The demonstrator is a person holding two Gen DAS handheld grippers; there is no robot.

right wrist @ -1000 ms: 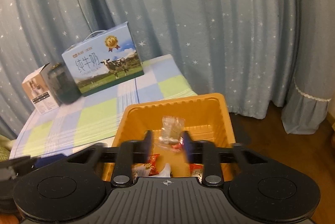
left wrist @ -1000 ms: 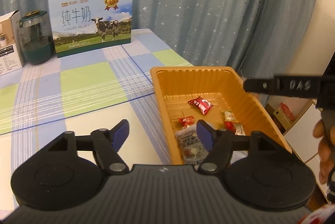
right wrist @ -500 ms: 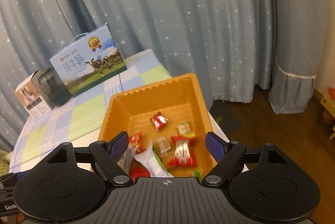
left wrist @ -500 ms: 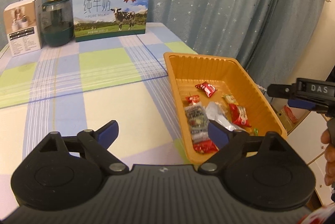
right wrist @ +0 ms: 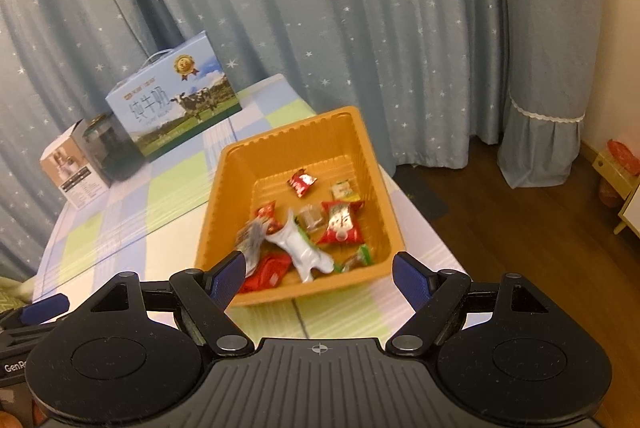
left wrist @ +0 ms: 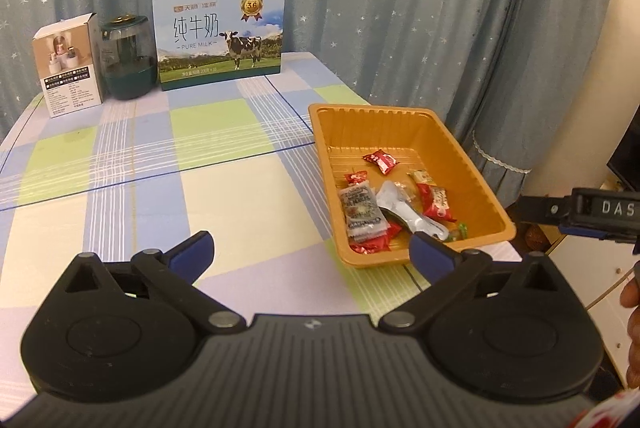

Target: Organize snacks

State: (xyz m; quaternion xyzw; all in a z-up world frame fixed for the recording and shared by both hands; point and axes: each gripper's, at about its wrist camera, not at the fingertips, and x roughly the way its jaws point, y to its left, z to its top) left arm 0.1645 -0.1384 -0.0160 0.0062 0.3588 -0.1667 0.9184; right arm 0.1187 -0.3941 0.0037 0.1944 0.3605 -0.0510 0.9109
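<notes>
An orange tray (left wrist: 360,132) (right wrist: 280,156) stands at the right end of the checked table. In it lie several wrapped snacks: a grey packet (left wrist: 362,208), a white pouch (left wrist: 408,212) (right wrist: 300,248) and red packets (left wrist: 382,161) (right wrist: 342,224). My left gripper (left wrist: 310,246) hovers over the table in front of the tray; its jaws are opening and nothing is between them. My right gripper (right wrist: 318,262) hangs open and empty just short of the tray's near wall. Its arm also shows at the right edge of the left wrist view.
At the back of the table stand a blue milk carton box (left wrist: 219,36) (right wrist: 176,104), a dark green jar (left wrist: 127,62) and a small white box (left wrist: 70,64). Starred curtains hang behind. Right of the table's edge lie a wooden floor (right wrist: 500,208) and a white cabinet (left wrist: 592,268).
Both grippers have drawn back from the tray. The right one let a clear-wrapped candy drop into it and opened wide. The left jaws have spread wider.
</notes>
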